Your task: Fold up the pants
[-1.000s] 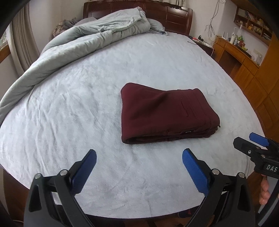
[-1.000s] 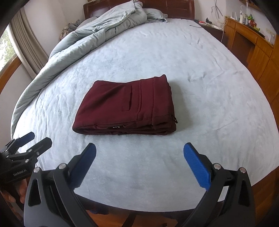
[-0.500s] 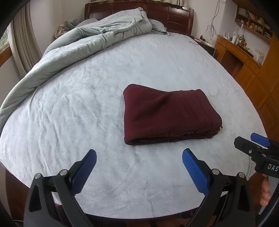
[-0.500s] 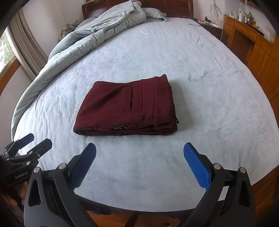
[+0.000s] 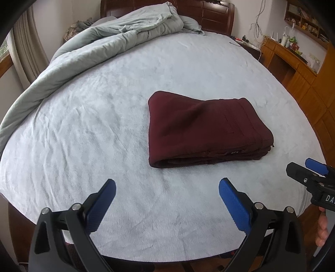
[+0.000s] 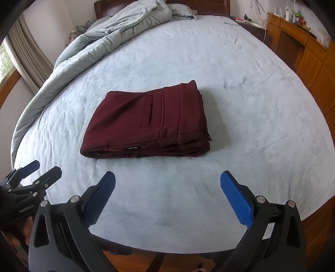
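Note:
Dark red pants [image 5: 205, 129] lie folded into a compact stack in the middle of the bed, also in the right wrist view [image 6: 150, 123], with a back pocket slit facing up. My left gripper [image 5: 167, 188] is open and empty, held above the bed's near edge, short of the pants. My right gripper [image 6: 167, 182] is open and empty, also near the front edge. Each gripper shows at the edge of the other's view, the right one [image 5: 301, 169] and the left one [image 6: 39, 171], both apart from the pants.
The pale blue bed sheet [image 5: 83, 129] covers the mattress. A grey duvet [image 5: 104, 41] is bunched along the far left side up to the wooden headboard [image 5: 209, 12]. A wooden desk and cabinets [image 5: 293, 62] stand at the right.
Both grippers have drawn slightly back and tilted; the pants sit a little higher in the left view. The pants themselves have not moved. Both grippers stay open.

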Motion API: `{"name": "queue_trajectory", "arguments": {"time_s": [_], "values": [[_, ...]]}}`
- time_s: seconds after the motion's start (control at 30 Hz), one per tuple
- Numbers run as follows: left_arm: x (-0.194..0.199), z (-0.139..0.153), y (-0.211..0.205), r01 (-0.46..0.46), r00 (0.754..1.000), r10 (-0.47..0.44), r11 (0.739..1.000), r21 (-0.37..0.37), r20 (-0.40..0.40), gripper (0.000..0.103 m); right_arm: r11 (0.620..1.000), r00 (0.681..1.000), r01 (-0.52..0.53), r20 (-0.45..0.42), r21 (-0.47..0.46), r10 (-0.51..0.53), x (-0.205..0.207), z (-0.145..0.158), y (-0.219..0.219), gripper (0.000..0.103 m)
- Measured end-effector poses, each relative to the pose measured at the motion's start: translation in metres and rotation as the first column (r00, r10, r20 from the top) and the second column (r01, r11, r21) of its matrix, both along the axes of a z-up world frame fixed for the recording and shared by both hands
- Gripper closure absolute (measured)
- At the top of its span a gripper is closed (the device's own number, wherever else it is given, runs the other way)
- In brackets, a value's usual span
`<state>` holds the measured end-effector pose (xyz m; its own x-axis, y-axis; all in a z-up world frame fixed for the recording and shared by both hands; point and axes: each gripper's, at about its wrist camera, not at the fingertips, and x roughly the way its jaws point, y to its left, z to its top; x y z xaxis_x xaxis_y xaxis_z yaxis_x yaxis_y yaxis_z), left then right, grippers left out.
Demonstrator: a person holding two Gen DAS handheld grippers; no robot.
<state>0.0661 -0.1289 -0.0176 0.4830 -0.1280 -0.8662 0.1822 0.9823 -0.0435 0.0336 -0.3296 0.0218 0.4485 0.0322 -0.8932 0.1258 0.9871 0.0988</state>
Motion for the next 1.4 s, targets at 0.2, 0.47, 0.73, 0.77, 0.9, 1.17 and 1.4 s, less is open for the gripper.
{"name": "queue_trajectory", "arguments": {"time_s": [0.2, 0.47, 0.73, 0.77, 0.9, 1.17, 1.4], "values": [[0.004, -0.004, -0.003, 0.001, 1.000, -0.001, 1.000, -0.002, -0.011, 0.004, 1.000, 1.000, -0.016, 0.004, -0.022, 0.016, 0.006, 0.000, 0.003, 0.003], [0.007, -0.003, -0.010, 0.002, 1.000, -0.002, 1.000, 0.007, -0.001, 0.004, 0.999, 0.999, -0.028, 0.015, -0.032, 0.028, 0.011, 0.003, 0.003, 0.003], [0.008, -0.005, -0.013, -0.002, 1.000, 0.002, 1.000, 0.016, -0.006, 0.004, 1.000, 1.000, -0.020, 0.013, -0.023, 0.020, 0.012, 0.001, -0.004, 0.003], [0.008, -0.004, -0.013, -0.001, 1.000, 0.001, 1.000, 0.017, -0.004, 0.004, 1.000, 1.000, -0.020, 0.012, -0.024, 0.020, 0.012, 0.001, -0.004, 0.003], [0.007, -0.004, -0.013, -0.001, 1.000, 0.001, 1.000, 0.014, 0.007, 0.004, 1.000, 1.000, -0.010, 0.010, -0.013, 0.010, 0.012, 0.000, -0.007, 0.003], [0.007, -0.003, -0.013, 0.002, 1.000, -0.002, 1.000, 0.017, 0.012, 0.004, 1.000, 1.000, 0.001, 0.004, 0.002, -0.001, 0.012, -0.001, -0.011, 0.003], [0.010, -0.001, -0.011, 0.001, 1.000, -0.001, 1.000, 0.014, -0.002, 0.004, 1.000, 1.000, 0.000, 0.006, 0.003, 0.000, 0.012, -0.001, -0.013, 0.003]]}}
